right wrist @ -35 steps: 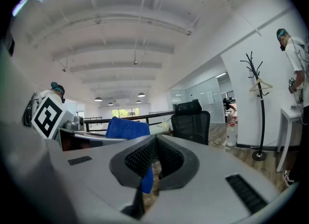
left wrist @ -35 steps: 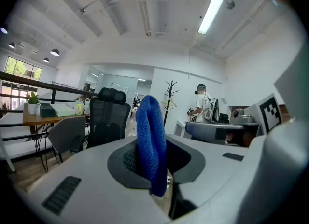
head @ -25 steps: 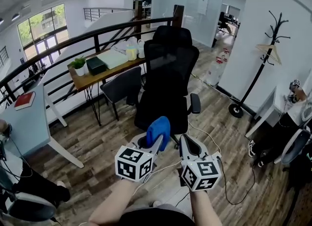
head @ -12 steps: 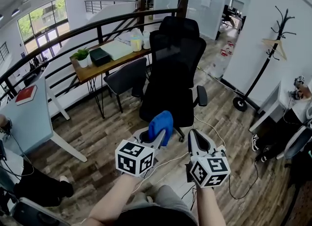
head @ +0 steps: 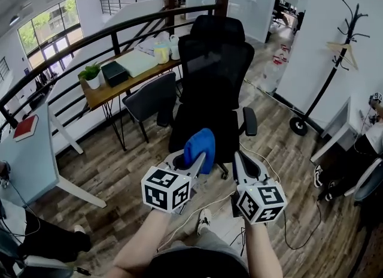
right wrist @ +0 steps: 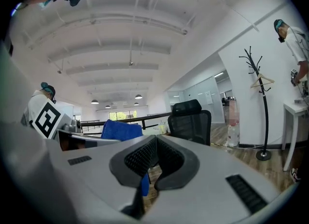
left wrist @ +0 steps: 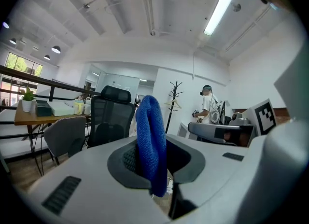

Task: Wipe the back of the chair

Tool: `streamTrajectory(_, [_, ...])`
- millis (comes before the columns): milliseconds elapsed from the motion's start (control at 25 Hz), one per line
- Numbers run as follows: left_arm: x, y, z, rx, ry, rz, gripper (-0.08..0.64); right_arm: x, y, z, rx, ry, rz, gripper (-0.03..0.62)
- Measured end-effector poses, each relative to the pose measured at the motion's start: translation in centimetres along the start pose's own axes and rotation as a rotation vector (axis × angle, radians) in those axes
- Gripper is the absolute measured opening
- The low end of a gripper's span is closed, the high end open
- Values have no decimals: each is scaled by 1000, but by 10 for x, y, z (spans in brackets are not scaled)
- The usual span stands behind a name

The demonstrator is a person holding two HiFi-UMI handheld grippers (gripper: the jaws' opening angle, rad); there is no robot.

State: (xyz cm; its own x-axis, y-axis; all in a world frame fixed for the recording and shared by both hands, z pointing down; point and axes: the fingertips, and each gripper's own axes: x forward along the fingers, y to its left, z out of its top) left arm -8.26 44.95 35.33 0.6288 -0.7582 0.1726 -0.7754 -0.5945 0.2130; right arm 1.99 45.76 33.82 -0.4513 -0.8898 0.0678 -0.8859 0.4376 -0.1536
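A tall black office chair (head: pixel 214 85) with a mesh back and headrest stands ahead of me, its back turned my way. It shows small in the left gripper view (left wrist: pixel 110 119) and the right gripper view (right wrist: pixel 191 119). My left gripper (head: pixel 192 164) is shut on a folded blue cloth (head: pixel 199 145), which sticks up between the jaws (left wrist: pixel 150 146). The cloth hangs just short of the chair's lower back. My right gripper (head: pixel 242 164) is shut with nothing in it, level with the left one and to its right. The blue cloth (right wrist: pixel 120 130) shows to the left in the right gripper view.
A smaller grey chair (head: pixel 151 103) sits at a wooden desk (head: pixel 119 85) with a plant, boxes and bottles, left of the black chair. A black railing (head: pixel 90 46) runs behind. A coat stand (head: pixel 326 73) is at right. Cables (head: pixel 263 169) lie on the wood floor. A white table (head: pixel 30 151) stands left.
The view has closed in on the black chair, which looks larger and nearer. Both grippers stay held together in front, the cloth still in the left one.
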Motion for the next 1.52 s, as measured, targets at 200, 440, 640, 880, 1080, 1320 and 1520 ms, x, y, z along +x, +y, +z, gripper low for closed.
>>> streamTrajectory(200, [67, 29, 21, -10, -2, 27, 74, 54, -58, 18, 2, 2, 13, 31])
streamTrajectory(440, [141, 56, 49, -14, -18, 60, 74, 117, -106, 38, -15, 9, 59, 31])
streamTrajectory(640, [187, 67, 57, -25, -8, 55, 74, 155, -131, 35, -9, 38, 87, 31])
streamTrajectory(880, [228, 87, 58, -50, 18, 49, 74, 182, -160, 30, 18, 54, 77, 31])
streamTrajectory(1080, [269, 109, 63, -47, 35, 25, 74, 217, -189, 24, 40, 67, 41, 31])
streamTrajectory(1320, [321, 149, 80, -42, 44, -3, 74, 277, -214, 36, 29, 59, 13, 31])
streamTrajectory(1520, [363, 193, 101, -59, 52, -34, 74, 337, -232, 43, 35, 70, -10, 31])
